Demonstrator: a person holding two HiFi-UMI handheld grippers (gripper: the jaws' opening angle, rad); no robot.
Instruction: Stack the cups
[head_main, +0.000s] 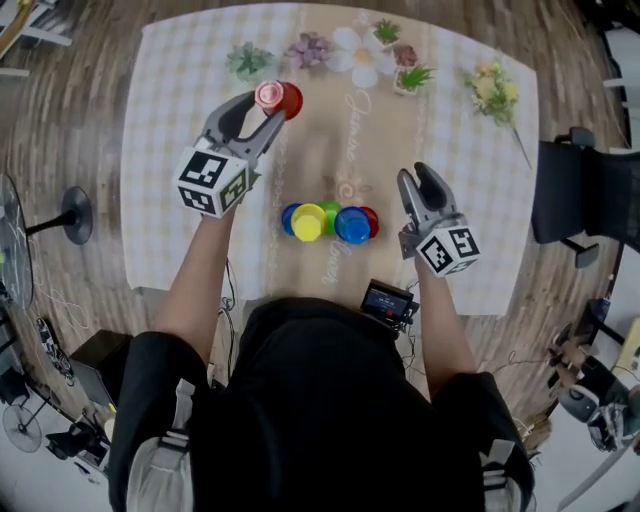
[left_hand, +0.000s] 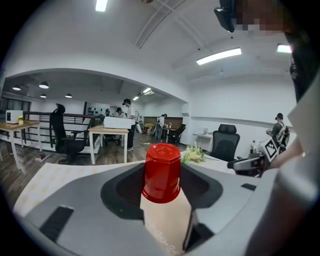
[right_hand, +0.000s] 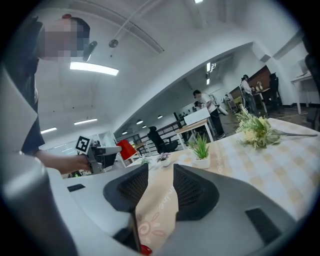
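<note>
Cups nearest me: a tight row of cups (head_main: 330, 222) in blue, yellow, green, blue and red sits on the runner (head_main: 318, 160) close to the table's (head_main: 175, 150) near edge, each touching the next. I judge this is the set waiting to be stacked. Just right of it my right gripper (head_main: 417, 178) hovers with jaws apart and nothing between them, only runner showing through the gap; it looks ready to steady the row. Farther out, my left gripper (head_main: 262, 110) is clamped on the red cup (left_hand: 162, 172), base uppermost and raised clear of the cloth, presumably so it can pass over the others. Beyond, potted plants (head_main: 410, 78) line the far edge, well apart from the work.
</note>
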